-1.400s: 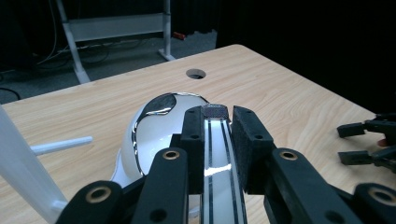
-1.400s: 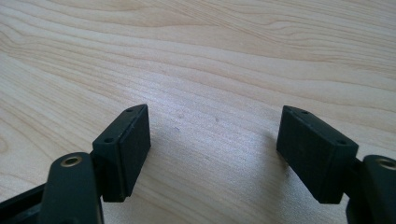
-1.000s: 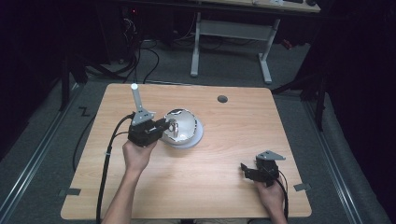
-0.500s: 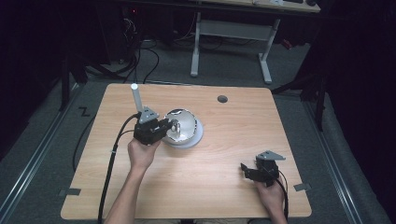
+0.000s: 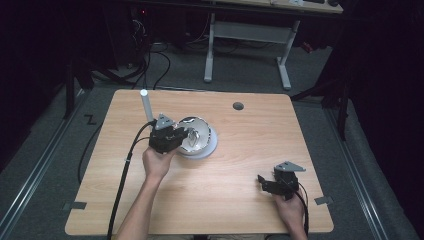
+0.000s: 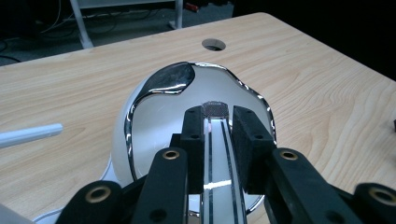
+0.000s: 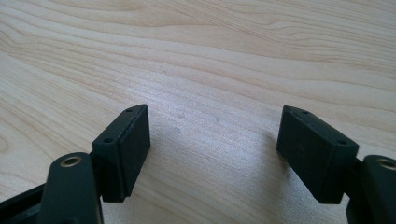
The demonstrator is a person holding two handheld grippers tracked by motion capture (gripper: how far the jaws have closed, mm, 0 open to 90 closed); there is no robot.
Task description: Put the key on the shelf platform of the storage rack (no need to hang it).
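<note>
While we hold the left hand-held gripper (image 5: 179, 138) over the shiny metal bowl (image 6: 201, 112), its black jaws are pinched on a slim chrome handle (image 6: 215, 154) that runs straight away from us between the pads, ending in a small mesh tip (image 6: 215, 108) out over the bowl. The handle's long axis lines up with the jaws and points toward the far right of the tabletop (image 5: 250, 150). The bowl sits on a white plate (image 5: 210, 147), left of centre, directly under and just beyond this left tool. A white tube (image 5: 146, 106) stands just to the far left of it. Our right hand-held gripper (image 5: 267, 184) rests well apart at the near right, jaws spread over bare wood, so the left hand is plainly nearer.
</note>
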